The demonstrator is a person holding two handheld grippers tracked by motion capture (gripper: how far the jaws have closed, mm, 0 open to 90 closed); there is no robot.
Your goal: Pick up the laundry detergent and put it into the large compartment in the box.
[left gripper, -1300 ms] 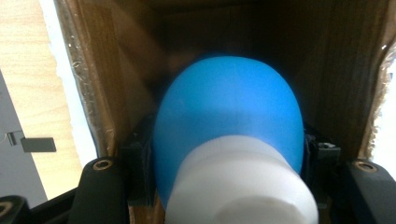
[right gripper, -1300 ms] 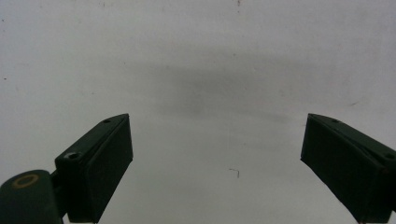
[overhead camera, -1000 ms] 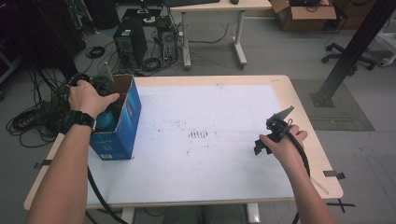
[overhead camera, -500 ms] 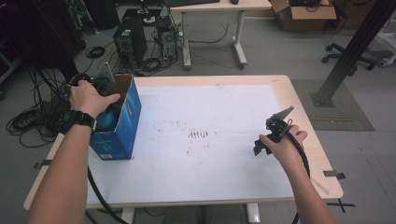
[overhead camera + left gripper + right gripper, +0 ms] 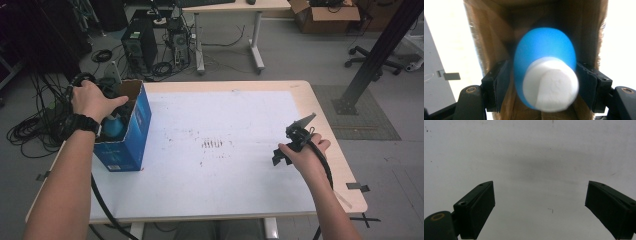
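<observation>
My left gripper (image 5: 544, 75) reaches down into an open blue cardboard box (image 5: 125, 145) at the table's left edge, under the person's left hand (image 5: 92, 100). A blue bottle with a white cap (image 5: 546, 75) sits blurred between its jaws. The jaws have just been opening and the pads stand slightly off the bottle's sides. The high view shows the blue bottle (image 5: 114, 129) inside the box. Over the right side of the table, my right gripper (image 5: 282, 150) stands open with nothing between its fingers. In its own view the right gripper (image 5: 539, 205) looks at bare white tabletop.
The white tabletop (image 5: 225, 170) has dark scuff marks (image 5: 212, 145) near its middle. Behind the table are computer towers (image 5: 135, 42), coiled cables (image 5: 30, 132) on the floor at left, another desk (image 5: 235, 7) and a black post (image 5: 375, 55) at right.
</observation>
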